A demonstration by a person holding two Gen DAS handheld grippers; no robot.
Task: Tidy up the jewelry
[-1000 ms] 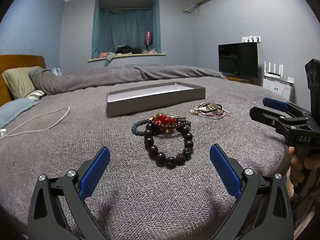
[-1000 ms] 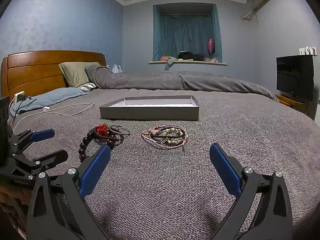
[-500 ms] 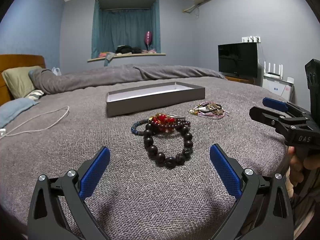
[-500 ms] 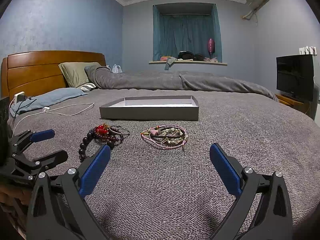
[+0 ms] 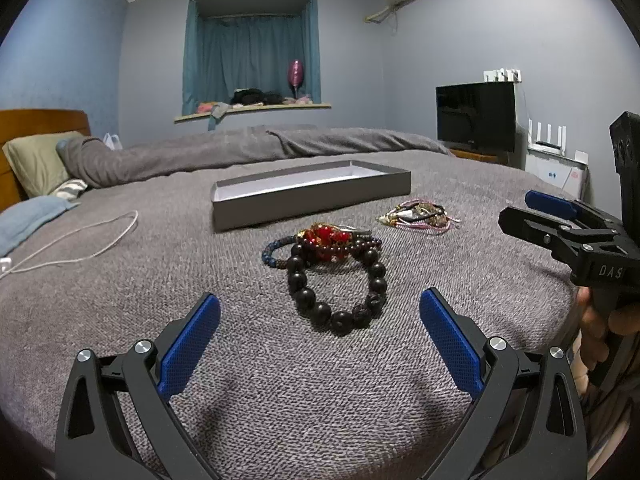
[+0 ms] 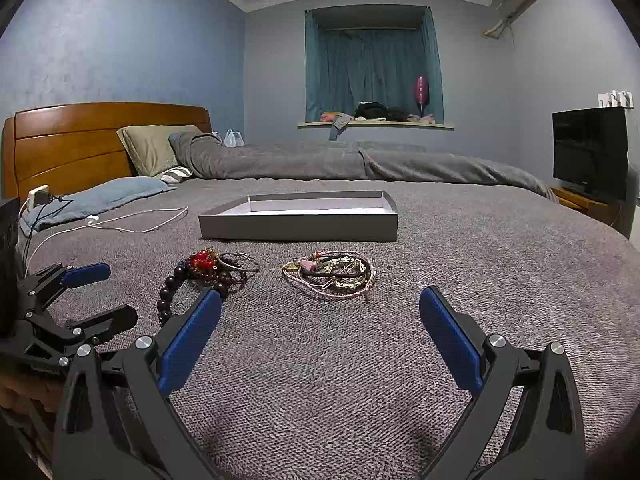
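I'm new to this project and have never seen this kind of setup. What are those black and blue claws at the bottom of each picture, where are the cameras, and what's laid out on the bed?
The claws are two hand-held grippers, one in each of a person's hands; no robot arm is involved. Each carries a fisheye camera looking forward along its own two blue-padded fingers. One picture comes from the left gripper, the other from the right gripper. Each view also catches the other gripper at its edge.

Both grippers are open and hold nothing.

On the grey bedspread lie a pile of beaded bracelets, dark beads with a red cluster, and beside it a bundle of thin cords and chains. Behind them sits a shallow grey box, open and apparently empty. A white cable lies off to the left.
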